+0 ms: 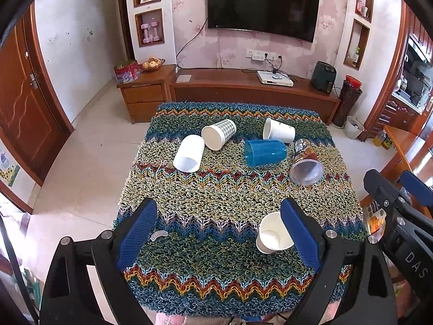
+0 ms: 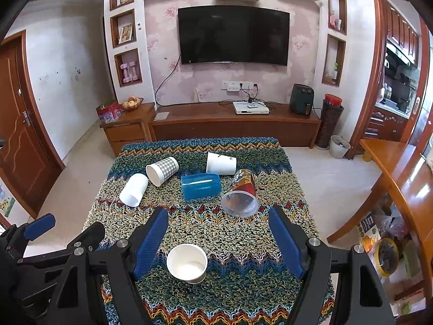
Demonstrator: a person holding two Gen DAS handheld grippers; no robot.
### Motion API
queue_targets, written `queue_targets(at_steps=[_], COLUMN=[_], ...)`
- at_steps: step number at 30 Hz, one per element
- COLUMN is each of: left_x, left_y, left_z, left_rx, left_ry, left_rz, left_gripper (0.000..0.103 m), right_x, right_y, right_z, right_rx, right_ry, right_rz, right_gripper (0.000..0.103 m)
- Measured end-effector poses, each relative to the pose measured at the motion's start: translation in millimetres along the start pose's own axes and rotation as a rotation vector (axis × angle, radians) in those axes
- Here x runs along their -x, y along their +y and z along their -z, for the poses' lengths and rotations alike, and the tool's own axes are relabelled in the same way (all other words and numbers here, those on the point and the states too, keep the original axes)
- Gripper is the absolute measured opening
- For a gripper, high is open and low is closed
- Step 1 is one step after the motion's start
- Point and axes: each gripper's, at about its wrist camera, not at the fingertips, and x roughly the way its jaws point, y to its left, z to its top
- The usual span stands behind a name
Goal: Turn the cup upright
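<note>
The white cup point(image 2: 187, 262) nearest the cameras already stands upright on the shaggy cloth point(image 2: 222, 233), mouth up, just ahead of the right gripper point(image 2: 220, 241), whose blue fingers point(image 2: 150, 242) are spread wide and hold nothing. The left gripper point(image 1: 219, 233) is also wide open and empty, hanging over the near left part of the cloth, with that upright cup just beside its right-hand finger. Farther back five cups lie on their sides: a plain white one point(image 2: 134, 189) at the left, a checked one point(image 2: 162, 170) just behind it, a blue one point(image 2: 200, 186) in the middle, another white one point(image 2: 221, 163) behind that, and a clear printed one point(image 2: 240, 195) to the right, mouth toward the cameras. The printed cup looks the likeliest next pick for the right gripper, being closest to it. To do it well, I would come in from the side with the fingers spanning the body near its middle rather than the flimsy rim, close gently so the thin wall does not buckle, lift clear of the loops of the cloth, rotate about the wrist until the mouth faces up, and set it down flat before letting go. The pile is soft and uneven, so a cup released while tilted could tip again; the blue cup lies close enough to be knocked.
</note>
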Motion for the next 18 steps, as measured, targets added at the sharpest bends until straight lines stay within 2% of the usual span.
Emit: queue_targets(at_steps=[18], left_x=[-3.4], left_y=[0.1], left_z=[0.1], left_rx=[0.001], left_ry=[0.008], left_rz=[0.0], left_gripper=[0.094], right_x=[-2.1], right_y=[-1.6], right_z=[0.3], right_rx=[-0.009], right_ry=[0.006], right_rz=[0.0], right_gripper=[0.077])
